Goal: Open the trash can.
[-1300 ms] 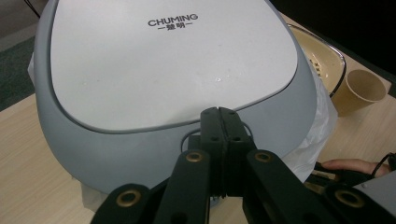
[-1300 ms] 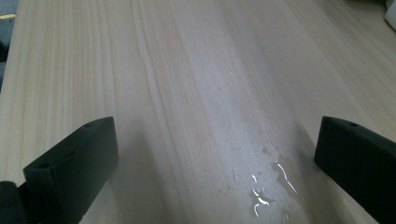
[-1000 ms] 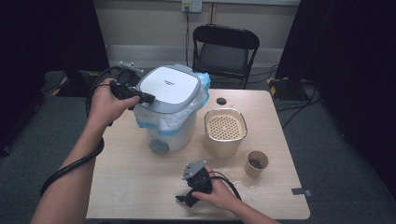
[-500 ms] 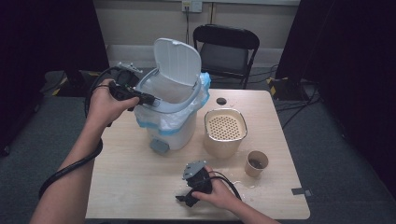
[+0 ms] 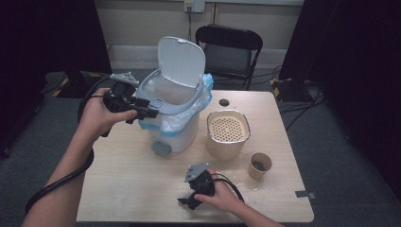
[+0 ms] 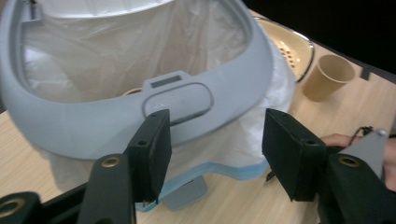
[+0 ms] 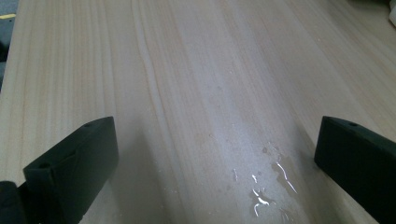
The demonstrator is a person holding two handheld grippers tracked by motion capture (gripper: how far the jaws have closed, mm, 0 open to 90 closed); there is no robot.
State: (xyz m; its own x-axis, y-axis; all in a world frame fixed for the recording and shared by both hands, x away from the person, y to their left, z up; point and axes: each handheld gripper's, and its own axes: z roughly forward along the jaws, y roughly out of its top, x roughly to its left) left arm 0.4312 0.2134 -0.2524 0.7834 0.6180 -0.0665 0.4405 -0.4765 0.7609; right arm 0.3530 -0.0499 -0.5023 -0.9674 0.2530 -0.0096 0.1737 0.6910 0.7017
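Observation:
A white lidded bin [image 5: 174,128] with a grey rim [image 6: 65,135] and a clear liner bag stands at the table's middle; its lid [image 5: 181,61] stands upright, open. My left gripper [image 5: 147,109] hovers at the bin's front-left rim, just before the rim's latch button [image 6: 178,100]. Its jaws have just been opening, and nothing is between them [image 6: 215,144]. My right gripper [image 5: 189,201] rests low near the table's front edge, open over bare wet wood [image 7: 215,158].
A beige container with a perforated insert [image 5: 228,128] stands right of the bin, and a paper cup [image 5: 259,164] with dark dregs sits nearer the front. Spilled water [image 7: 266,186] glistens on the table. A black chair [image 5: 228,46] stands behind the table.
The bin's lid has sprung up from shut to fully open. My left gripper's jaws have parted at the bin's rim. The right gripper has stayed where it was.

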